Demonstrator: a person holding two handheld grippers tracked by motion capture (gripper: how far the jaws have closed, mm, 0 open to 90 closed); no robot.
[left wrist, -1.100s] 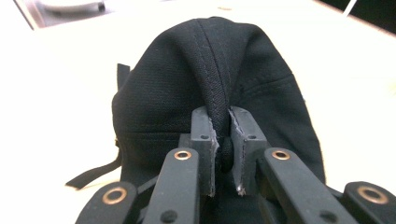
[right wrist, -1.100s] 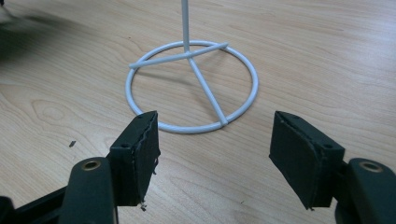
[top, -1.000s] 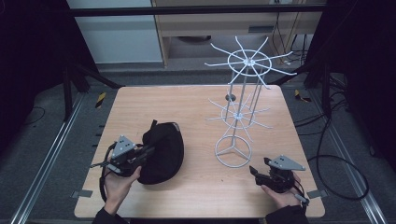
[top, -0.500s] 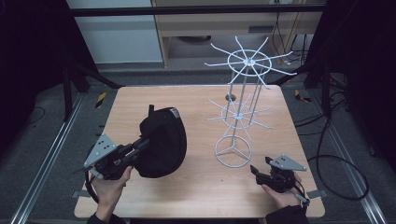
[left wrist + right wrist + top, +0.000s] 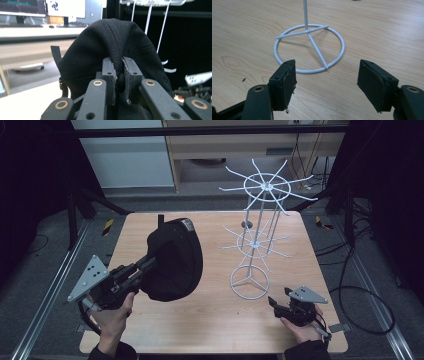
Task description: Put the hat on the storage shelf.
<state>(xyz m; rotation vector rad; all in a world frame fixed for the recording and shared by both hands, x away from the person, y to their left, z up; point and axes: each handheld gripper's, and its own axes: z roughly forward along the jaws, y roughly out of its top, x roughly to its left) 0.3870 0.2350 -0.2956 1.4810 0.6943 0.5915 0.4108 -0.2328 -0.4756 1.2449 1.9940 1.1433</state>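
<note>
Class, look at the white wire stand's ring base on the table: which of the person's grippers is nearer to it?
Right. The right gripper sits open just beside the ring base; the left gripper is farther away, clamped on the black cap.

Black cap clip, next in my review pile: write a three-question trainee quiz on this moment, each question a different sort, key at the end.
1. True or false: the left claw is shut on a seam of the black cap.
2. Multiple choice: the right claw is A) shut on the rack's ring base, B) open and holding nothing, C) shut on the cap.
3. Fill in: the white wire rack stands on the wooden ___.

Key: 1 true. 2 B; the ring base lies beyond its pads. 3 table.
</note>
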